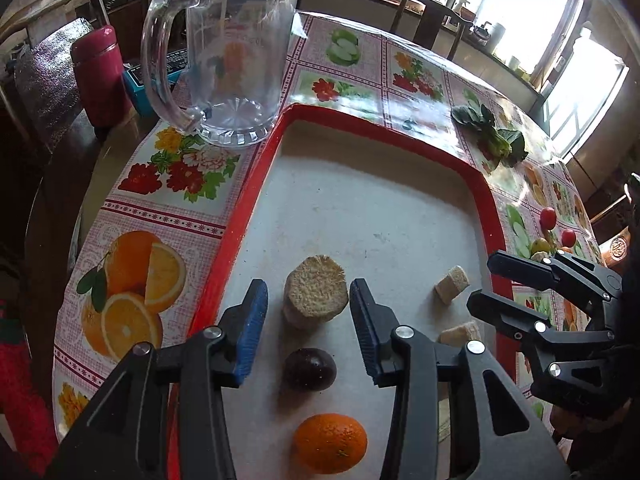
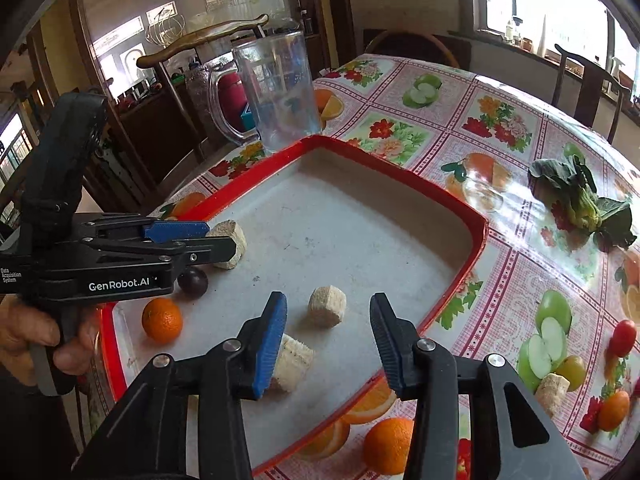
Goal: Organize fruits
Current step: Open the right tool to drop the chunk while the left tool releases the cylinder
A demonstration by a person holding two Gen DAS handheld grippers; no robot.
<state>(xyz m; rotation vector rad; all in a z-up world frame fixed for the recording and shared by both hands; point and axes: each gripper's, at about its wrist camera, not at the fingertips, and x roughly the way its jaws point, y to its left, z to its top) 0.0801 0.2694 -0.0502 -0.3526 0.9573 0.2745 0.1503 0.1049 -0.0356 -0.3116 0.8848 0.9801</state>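
Observation:
A red-rimmed tray [image 1: 256, 184] holds a round beige chunk [image 1: 316, 294], a dark plum [image 1: 309, 369], an orange [image 1: 330, 442] and two small beige pieces [image 1: 452, 284]. My left gripper [image 1: 308, 300] is open, its jaws on either side of the round chunk without touching it. My right gripper [image 2: 328, 324] is open above the tray's near edge [image 2: 476, 236], over a small beige piece [image 2: 326, 306]; another piece [image 2: 292, 362] lies by its left finger. The left gripper [image 2: 224, 240] shows there around the round chunk [image 2: 236, 236]. Another orange [image 2: 386, 444] lies on the table.
A clear glass mug [image 1: 236, 60] stands at the tray's far corner. Leafy greens [image 2: 584, 204], cherry tomatoes [image 2: 622, 338], a small green fruit [image 2: 574, 370] and a beige piece [image 2: 552, 390] lie on the fruit-print tablecloth to the right. A red flask [image 1: 100, 76] and chairs stand beyond.

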